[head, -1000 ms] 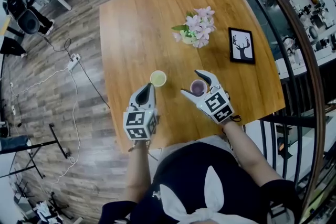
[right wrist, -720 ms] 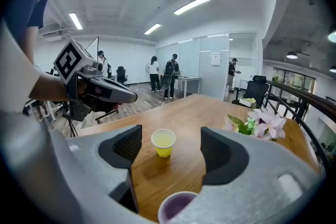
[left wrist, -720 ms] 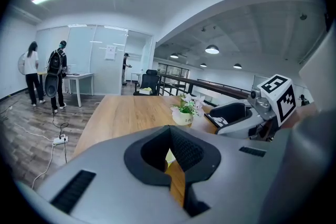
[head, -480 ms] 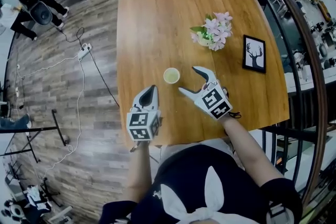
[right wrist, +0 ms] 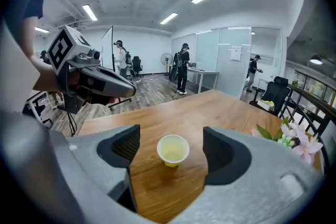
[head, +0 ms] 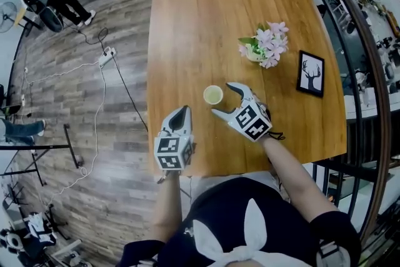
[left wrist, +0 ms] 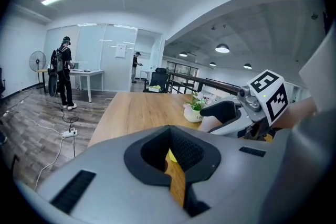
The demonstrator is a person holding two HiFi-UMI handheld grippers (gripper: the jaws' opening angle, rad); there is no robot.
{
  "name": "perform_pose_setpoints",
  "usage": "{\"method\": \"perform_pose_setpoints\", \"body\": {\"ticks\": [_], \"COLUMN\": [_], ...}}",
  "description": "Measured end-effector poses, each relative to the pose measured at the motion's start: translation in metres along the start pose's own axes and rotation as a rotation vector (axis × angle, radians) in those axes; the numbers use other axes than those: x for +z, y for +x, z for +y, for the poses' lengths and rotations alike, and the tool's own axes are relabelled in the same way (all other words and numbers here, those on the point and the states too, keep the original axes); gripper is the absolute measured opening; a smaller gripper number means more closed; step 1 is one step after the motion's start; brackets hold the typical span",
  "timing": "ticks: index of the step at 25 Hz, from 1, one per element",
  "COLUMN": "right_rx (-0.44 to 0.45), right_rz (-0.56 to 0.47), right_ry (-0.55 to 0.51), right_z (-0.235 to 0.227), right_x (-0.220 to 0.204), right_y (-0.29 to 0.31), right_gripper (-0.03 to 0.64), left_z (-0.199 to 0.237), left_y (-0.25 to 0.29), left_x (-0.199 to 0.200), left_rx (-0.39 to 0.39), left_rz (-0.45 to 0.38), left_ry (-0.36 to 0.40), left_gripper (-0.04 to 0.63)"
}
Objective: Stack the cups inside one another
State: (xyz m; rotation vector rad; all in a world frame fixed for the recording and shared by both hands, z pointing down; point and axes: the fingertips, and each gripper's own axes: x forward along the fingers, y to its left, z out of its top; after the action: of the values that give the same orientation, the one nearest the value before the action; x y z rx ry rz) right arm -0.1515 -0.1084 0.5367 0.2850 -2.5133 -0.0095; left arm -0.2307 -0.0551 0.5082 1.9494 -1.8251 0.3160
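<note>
Wooden tabletop (head: 187,28), one yellow cup (head: 213,95) upright.
I aim the right gripper (head: 222,100) at it to grasp, jaws just opened wider, empty; left gripper (head: 182,110) aside, jaws closed.

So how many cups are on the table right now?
1. A yellow cup stands upright on the table at the mouth of the right gripper, whose jaws have just been opening and don't touch it. Another could be hidden beneath a gripper.
</note>
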Motion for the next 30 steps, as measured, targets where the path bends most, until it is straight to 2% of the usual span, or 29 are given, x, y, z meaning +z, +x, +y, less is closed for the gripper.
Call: {"method": "perform_pose_setpoints", "body": {"ticks": [9, 24, 30], "right_rx": [0.062, 0.168, 0.178], "right_rz": [0.113, 0.25, 0.296], "right_ry": [-0.029, -0.103, -0.122], "right_z": [-0.005, -0.002, 0.0], "right_x": [-0.015, -0.049, -0.062], "right_y": [0.035, 0.079, 0.088], "right_gripper": [0.376, 0.376, 0.376], "left_z": [0.008, 0.026, 0.026], "left_y": [0.015, 0.047, 0.045], "left_x": [-0.018, -0.025, -0.029], "left_rx": [-0.009, -0.003, -0.005], "left_rz": [0.055, 0.077, 0.096], "left_ry": [-0.026, -0.045, -0.041], "left_gripper": [0.011, 0.011, 0.011]}}
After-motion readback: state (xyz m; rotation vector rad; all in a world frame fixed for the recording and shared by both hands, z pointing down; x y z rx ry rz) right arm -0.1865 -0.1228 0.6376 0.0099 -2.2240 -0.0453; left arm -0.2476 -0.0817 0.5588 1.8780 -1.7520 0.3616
